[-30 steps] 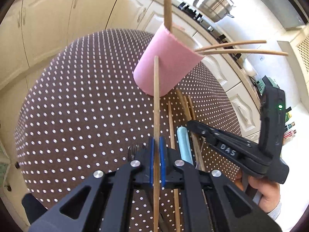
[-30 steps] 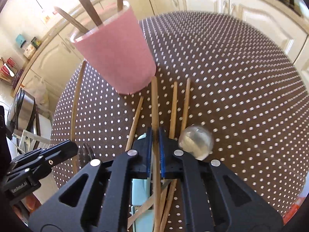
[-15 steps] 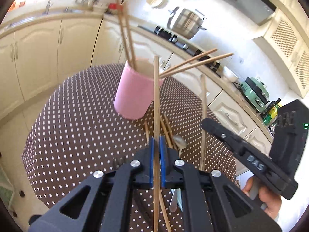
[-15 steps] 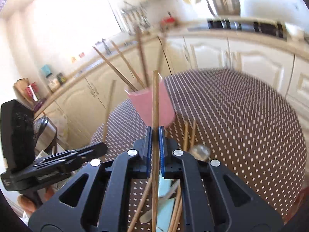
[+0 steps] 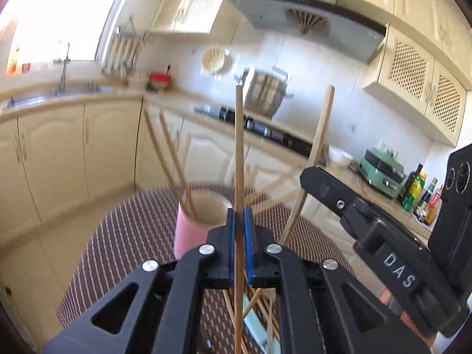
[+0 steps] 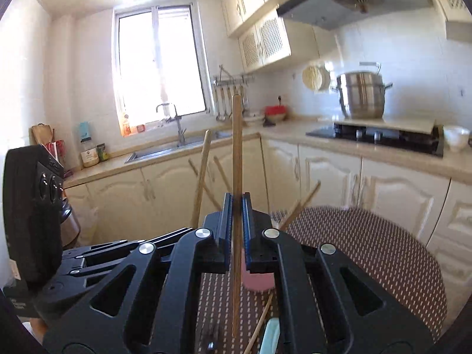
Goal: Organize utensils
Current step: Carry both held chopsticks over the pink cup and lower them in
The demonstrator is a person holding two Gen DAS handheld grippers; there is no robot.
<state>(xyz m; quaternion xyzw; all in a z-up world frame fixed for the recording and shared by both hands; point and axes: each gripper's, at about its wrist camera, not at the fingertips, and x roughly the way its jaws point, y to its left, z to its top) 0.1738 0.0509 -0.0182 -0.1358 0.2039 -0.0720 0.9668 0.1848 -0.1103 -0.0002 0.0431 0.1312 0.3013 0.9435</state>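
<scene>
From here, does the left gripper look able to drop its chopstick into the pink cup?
Probably yes: the left gripper holds its chopstick upright just short of the pink cup, whose mouth shows free room beside the sticks already inside.

Your left gripper point(image 5: 239, 246) is raised, pointing level, blue pads pinched tight on a thin upright stick. Right gripper point(image 6: 235, 230) same pose, jaws clamped on its own stick, sitting just beside the left one.
</scene>
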